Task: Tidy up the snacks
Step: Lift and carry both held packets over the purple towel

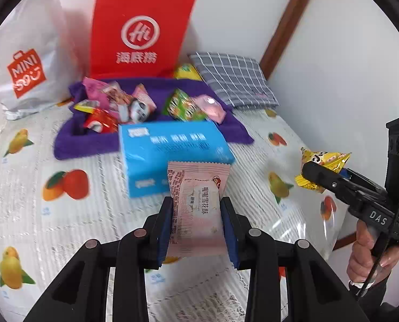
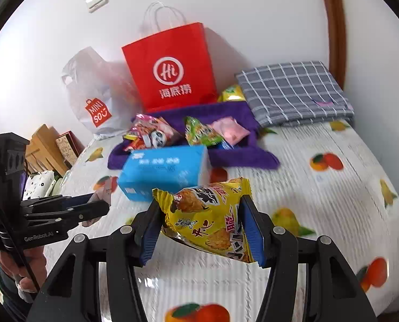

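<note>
Both snacks are already off the bed [image 1: 65, 228] and in the air. The left gripper [image 1: 196, 230] is closed on a pink snack packet [image 1: 199, 201], its blue pads pressing the two long edges of the wrapper, with the crimped top seam standing free above them. The right gripper [image 2: 203, 230] is clamped on a yellow snack bag [image 2: 213, 217], pads squeezing its sides so the foil bulges between them. Both packs look very light and soft: thin film puffed with air, easy to crush and somewhat slick, so a hold across the flat sealed margins should be safer than a pinch on the pillowy middle, where the contents may crack. The yellow bag sits tilted in the jaws, which suggests it can swivel if jolted. Ahead lie a blue tissue pack [image 1: 170, 155] and, beyond it, a purple towel [image 1: 151, 139] carrying the other loose snacks [image 1: 111, 107], with a red paper bag [image 1: 140, 32] upright behind.
</note>
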{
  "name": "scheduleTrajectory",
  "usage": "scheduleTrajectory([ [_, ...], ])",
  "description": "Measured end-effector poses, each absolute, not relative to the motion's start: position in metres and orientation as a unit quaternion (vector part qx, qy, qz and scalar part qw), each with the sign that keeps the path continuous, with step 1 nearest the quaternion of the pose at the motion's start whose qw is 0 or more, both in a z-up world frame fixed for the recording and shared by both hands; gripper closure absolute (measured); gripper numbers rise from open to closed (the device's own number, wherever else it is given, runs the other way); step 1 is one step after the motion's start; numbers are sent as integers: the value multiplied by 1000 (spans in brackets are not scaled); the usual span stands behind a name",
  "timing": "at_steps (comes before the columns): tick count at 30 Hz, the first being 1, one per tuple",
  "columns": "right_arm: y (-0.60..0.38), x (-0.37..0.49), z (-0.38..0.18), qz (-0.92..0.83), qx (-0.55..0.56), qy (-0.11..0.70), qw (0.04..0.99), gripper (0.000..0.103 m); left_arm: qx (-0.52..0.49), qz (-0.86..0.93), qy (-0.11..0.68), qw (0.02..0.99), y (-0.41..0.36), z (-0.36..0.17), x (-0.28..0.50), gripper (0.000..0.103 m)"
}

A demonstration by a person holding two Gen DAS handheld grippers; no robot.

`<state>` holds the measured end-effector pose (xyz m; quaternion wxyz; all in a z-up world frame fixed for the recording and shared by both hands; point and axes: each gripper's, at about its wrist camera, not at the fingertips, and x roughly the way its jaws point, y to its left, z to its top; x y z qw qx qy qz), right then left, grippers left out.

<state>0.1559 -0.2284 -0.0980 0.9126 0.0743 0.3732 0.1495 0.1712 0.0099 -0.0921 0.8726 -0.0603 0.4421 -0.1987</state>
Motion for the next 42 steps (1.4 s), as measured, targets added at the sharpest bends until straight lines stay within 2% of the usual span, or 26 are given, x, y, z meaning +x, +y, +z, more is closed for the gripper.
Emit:
scheduleTrajectory([
  [21,-218,249,-71,160,83,368,912,47,-106,-132,429,887,70,-70,254,70],
  [42,-215,308,-74,166,77,366,912,47,-100,-109,437,887,68,-84,306,70],
])
